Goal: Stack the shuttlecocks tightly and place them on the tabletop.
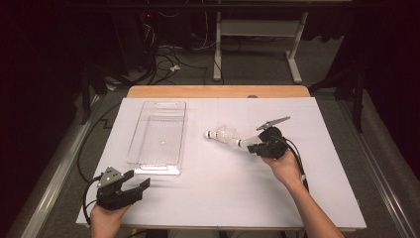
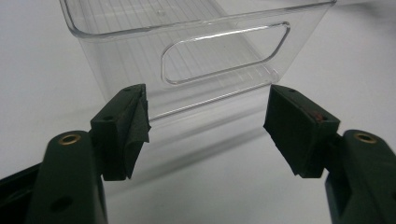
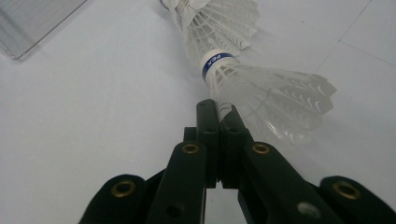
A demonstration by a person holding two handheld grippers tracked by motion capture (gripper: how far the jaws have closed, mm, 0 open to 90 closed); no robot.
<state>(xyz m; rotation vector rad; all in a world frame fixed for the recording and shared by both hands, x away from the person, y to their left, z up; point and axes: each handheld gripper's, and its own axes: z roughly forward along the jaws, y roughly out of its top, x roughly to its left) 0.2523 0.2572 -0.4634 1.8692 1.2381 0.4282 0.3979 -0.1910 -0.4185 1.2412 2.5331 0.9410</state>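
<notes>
Right gripper view: right hand-held gripper [image 3: 219, 109] clenched on feather edge of white feathered shuttlecock [image 3: 261, 93]. Left gripper view: left hand-held gripper [image 2: 208, 123] released, clear plastic bin [image 2: 196, 46] just ahead.

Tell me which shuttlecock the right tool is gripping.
The nearer shuttlecock, pinched by its feather skirt in the right tool; the farther shuttlecock lies free beyond it.

A white-covered worktop [image 1: 208, 198] with a pale wooden far edge [image 1: 218, 91] stands on a grey carpeted floor [image 1: 257, 69]. Beyond it, a white metal table frame [image 1: 257, 29] and tangled black cables [image 1: 163, 59] sit in a dark, dim room.
</notes>
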